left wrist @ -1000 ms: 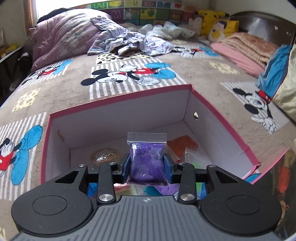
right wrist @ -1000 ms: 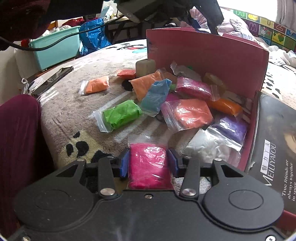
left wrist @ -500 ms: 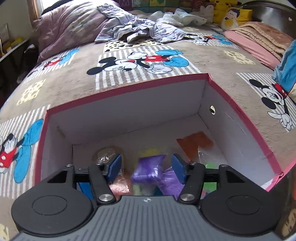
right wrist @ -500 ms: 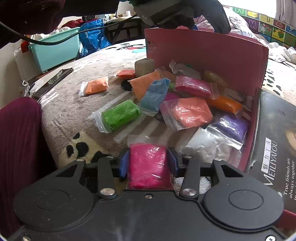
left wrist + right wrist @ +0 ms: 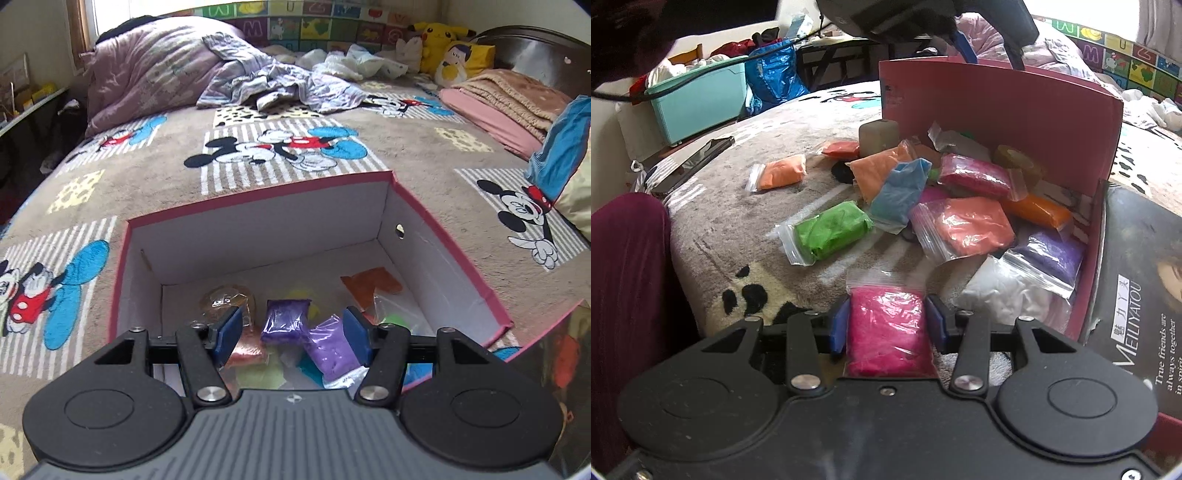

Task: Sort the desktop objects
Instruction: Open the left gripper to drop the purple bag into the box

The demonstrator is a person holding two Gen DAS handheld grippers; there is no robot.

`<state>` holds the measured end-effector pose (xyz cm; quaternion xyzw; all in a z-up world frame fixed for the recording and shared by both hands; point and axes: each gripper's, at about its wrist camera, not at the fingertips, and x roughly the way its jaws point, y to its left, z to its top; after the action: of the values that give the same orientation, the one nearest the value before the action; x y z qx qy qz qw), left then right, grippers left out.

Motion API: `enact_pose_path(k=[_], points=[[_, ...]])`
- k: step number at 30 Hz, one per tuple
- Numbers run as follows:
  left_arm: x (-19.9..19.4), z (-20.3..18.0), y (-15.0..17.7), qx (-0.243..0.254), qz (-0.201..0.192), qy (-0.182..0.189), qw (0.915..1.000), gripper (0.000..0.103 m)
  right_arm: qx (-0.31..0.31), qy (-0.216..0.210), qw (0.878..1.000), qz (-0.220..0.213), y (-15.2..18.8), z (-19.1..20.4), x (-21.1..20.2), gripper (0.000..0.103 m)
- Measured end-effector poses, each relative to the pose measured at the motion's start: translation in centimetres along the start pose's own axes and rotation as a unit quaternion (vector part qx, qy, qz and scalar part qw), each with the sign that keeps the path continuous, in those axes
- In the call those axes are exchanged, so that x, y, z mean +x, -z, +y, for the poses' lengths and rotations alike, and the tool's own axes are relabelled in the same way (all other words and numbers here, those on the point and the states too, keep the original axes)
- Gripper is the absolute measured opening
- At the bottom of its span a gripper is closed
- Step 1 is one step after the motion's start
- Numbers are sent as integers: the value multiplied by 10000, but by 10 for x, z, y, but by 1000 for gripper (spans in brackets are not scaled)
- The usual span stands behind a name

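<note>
The bed [image 5: 155, 184], covered with a brown cartoon-mouse blanket, fills most of both views. On it sits the pink-edged box [image 5: 436, 229], white inside, open at the top; in the right wrist view its pink outer wall [image 5: 997, 110] stands upright behind a heap of bags.

The left gripper [image 5: 291, 334] hangs above the near end of the box with its jaws parted and nothing between the pads. The dark purple bag [image 5: 285, 320] lies on the box floor below the gap, clear of both blue fingers [image 5: 229, 332]. A lighter purple bag [image 5: 330, 350] lies just beside it, near the right-hand finger. An orange bag [image 5: 369, 286] rests toward the far right corner, and a brownish bag [image 5: 225, 301] lies left of the dark purple one. Other bags lower in the box are partly hidden by the gripper body.

The right gripper [image 5: 888, 325] is closed on the magenta bag [image 5: 888, 328], both pads pressing its sides, the bag's clear zip top sticking out forward over the blanket. Ahead of it lie the green bag [image 5: 831, 230], a blue bag [image 5: 903, 192], a salmon bag [image 5: 964, 227], and a small orange bag [image 5: 779, 175] set apart to the left. A white bag [image 5: 1001, 291] and a purple bag [image 5: 1052, 254] lie against the pink wall, near the gripper's right finger.
</note>
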<state>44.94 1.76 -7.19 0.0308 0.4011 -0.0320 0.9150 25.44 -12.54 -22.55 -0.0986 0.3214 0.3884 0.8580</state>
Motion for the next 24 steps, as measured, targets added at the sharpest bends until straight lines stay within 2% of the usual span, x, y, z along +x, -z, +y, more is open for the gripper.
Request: enact_pose_path(k=[15,24], points=[[-51,9,33,-293,-231,215,9991,59,629,-145,9979,-87,-6,2,-24,42],[-91,19,66,-434,-542,280,9972,59,1092,-95,9936,-281,-11,-7,-49,42]])
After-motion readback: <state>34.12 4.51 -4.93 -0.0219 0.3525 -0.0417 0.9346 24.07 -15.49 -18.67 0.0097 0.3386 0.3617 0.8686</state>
